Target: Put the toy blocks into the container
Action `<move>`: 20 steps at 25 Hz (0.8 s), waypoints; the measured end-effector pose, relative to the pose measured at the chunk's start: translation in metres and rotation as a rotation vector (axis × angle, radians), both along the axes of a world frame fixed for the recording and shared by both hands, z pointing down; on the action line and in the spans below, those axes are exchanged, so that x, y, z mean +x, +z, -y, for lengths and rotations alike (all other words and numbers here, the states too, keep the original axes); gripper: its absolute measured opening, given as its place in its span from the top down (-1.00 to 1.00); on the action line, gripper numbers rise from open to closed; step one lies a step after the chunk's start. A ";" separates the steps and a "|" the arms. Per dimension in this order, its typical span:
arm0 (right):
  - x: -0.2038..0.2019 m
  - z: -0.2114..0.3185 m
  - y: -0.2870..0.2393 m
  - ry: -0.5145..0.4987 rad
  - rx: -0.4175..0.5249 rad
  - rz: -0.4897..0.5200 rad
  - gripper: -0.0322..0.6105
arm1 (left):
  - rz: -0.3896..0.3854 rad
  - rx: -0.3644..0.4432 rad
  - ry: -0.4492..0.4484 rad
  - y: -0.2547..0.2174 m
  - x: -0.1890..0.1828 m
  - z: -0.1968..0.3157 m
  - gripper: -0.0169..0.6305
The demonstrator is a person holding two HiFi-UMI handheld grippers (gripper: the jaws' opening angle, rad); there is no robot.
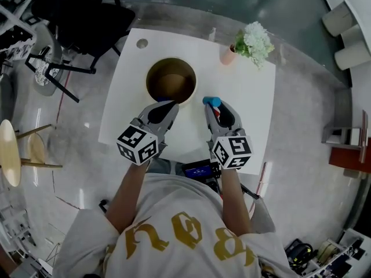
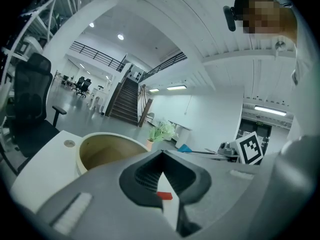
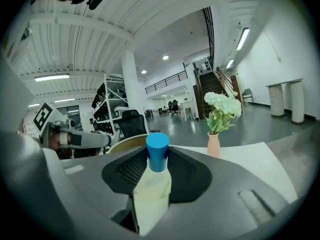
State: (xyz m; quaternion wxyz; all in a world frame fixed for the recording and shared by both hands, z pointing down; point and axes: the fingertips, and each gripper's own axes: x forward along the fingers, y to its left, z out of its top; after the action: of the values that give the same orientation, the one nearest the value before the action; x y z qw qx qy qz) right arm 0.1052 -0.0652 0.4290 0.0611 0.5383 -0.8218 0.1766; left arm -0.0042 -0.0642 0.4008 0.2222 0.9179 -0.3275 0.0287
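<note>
Right gripper view: blue cylinder block [image 3: 157,151] between jaw tips; clamped upright

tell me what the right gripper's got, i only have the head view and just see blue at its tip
Observer: The right gripper view shows a blue cylinder standing upright between the jaws of the right gripper, pads on its sides.
Operator: and the left one, anything in it
Observer: In the left gripper view the left gripper has its jaw tips together. A small red piece shows in the gap behind them; gripped or not, I cannot tell.
Operator: is it above the container rim yet
Observer: That view looks over the rim of the container onto its inner wall, so the camera at least sits higher than the rim.
</note>
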 end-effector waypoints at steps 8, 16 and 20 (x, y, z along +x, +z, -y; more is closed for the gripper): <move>-0.029 0.013 -0.018 0.000 0.030 0.018 0.42 | -0.019 0.015 -0.012 -0.006 -0.032 0.014 0.95; -0.049 0.026 -0.023 -0.008 0.045 0.005 0.42 | -0.030 0.014 -0.017 -0.005 -0.052 0.031 0.95; -0.059 0.031 -0.021 -0.014 0.041 -0.007 0.42 | -0.035 0.008 -0.019 -0.003 -0.061 0.038 0.95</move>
State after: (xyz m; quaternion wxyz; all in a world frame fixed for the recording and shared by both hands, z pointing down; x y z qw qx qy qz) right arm 0.0460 -0.0958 0.4080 0.0540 0.5345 -0.8286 0.1573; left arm -0.0653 -0.1019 0.3978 0.2243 0.9161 -0.3322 0.0092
